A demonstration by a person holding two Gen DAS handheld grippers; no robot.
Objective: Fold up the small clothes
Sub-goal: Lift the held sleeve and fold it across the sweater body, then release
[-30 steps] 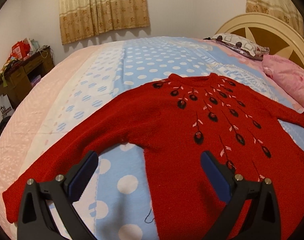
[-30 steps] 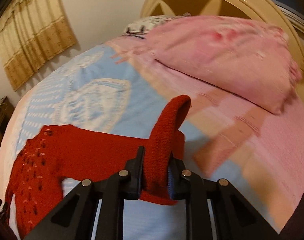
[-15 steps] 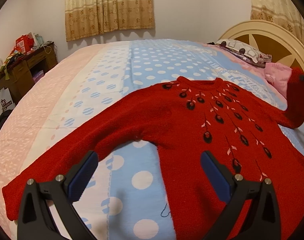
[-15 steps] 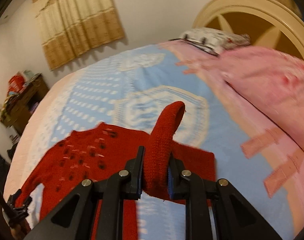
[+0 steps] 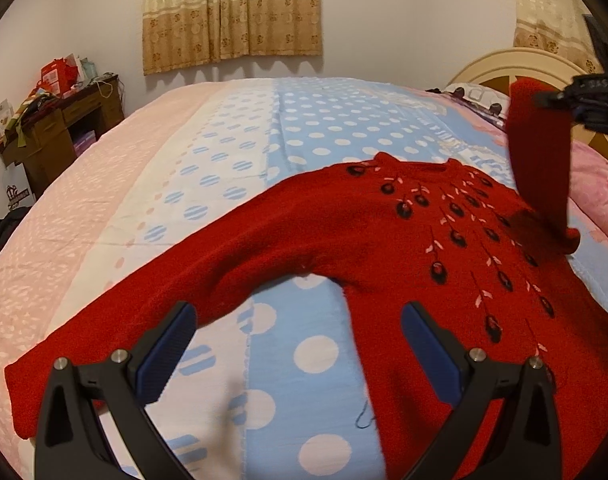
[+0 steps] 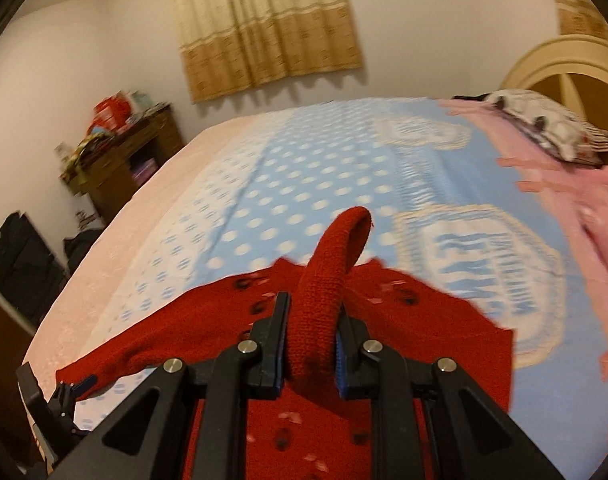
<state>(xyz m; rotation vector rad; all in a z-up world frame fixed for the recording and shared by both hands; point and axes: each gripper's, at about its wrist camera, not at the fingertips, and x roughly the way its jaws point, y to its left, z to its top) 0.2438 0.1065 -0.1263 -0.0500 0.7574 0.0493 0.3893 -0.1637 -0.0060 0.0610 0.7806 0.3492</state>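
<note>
A red knitted sweater (image 5: pixel 384 248) with black and pink embroidery lies front up on the bed, one sleeve (image 5: pixel 116 320) stretched out to the left. My left gripper (image 5: pixel 300 344) hovers open above the gap between that sleeve and the body. My right gripper (image 6: pixel 310 344) is shut on the other sleeve (image 6: pixel 324 292), whose cuff sticks up past the fingers. In the left wrist view that sleeve (image 5: pixel 540 152) hangs lifted over the sweater's right shoulder, held by the right gripper (image 5: pixel 564 100) at the upper right.
The bedspread (image 5: pixel 304 128) is pink, white and blue with dots. Pink pillows (image 5: pixel 596 184) and a patterned pillow (image 6: pixel 544 124) lie by the cream headboard (image 5: pixel 516 64). A cluttered wooden desk (image 5: pixel 60 120) stands at the left wall.
My right gripper has carried the sleeve up and leftward, from beside the pink pillows to above the sweater's chest. The left gripper has drifted slightly and stays open.
</note>
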